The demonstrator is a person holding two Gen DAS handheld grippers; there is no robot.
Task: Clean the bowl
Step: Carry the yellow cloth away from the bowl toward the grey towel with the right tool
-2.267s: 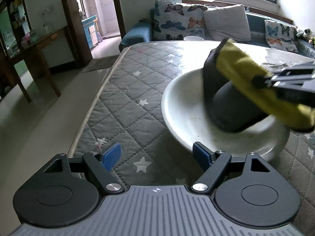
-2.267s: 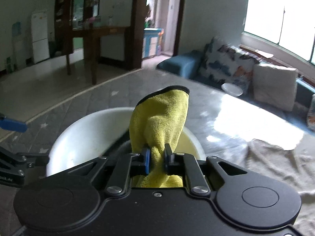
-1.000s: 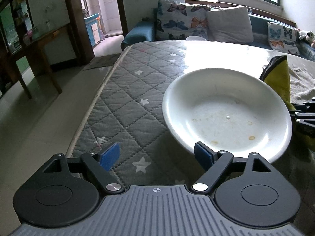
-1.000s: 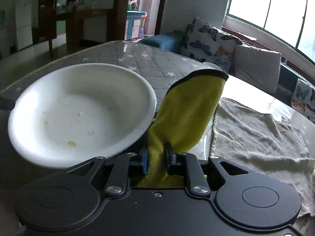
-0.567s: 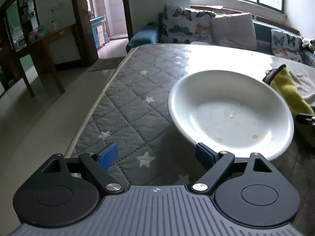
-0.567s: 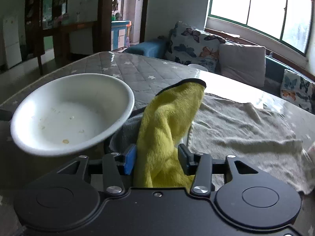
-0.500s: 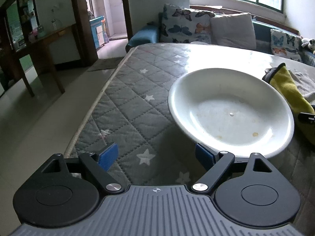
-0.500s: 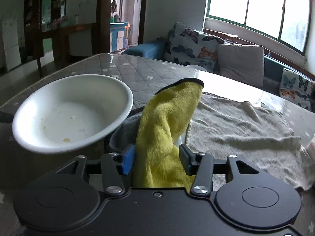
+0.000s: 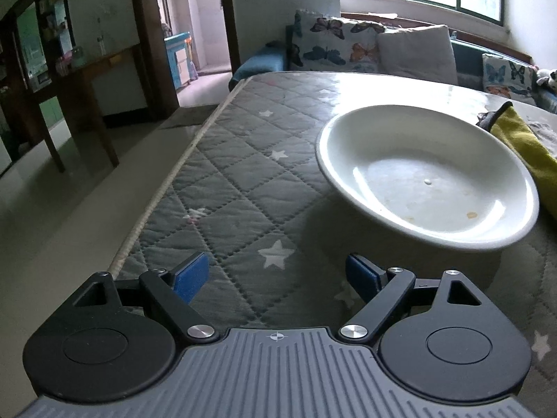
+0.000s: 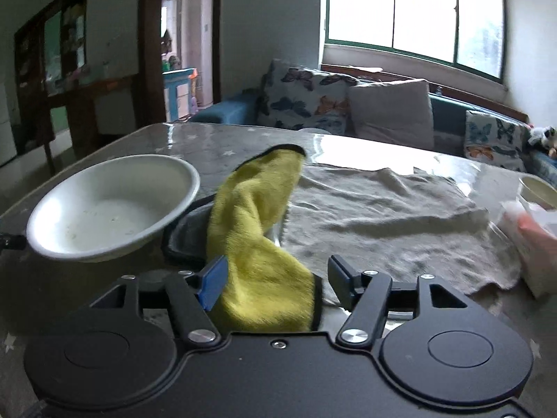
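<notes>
Since a second ago the right gripper (image 10: 276,280) has spread its jaws wide and let go of the yellow cloth (image 10: 256,230), which now lies slack between its fingers on the desk (image 9: 240,188). The left gripper (image 9: 276,277) is wide open too, holding nothing. Just ahead of it, left of the cloth, sits the white bowl (image 9: 426,170), crumbs inside.

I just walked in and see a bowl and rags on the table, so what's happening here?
A person with a gripper in each hand is cleaning a white bowl. The right gripper is open, with the yellow cloth lying loose between its fingers beside the bowl. The left gripper is open and empty, just short of the rim. A few specks remain inside the bowl.
</notes>
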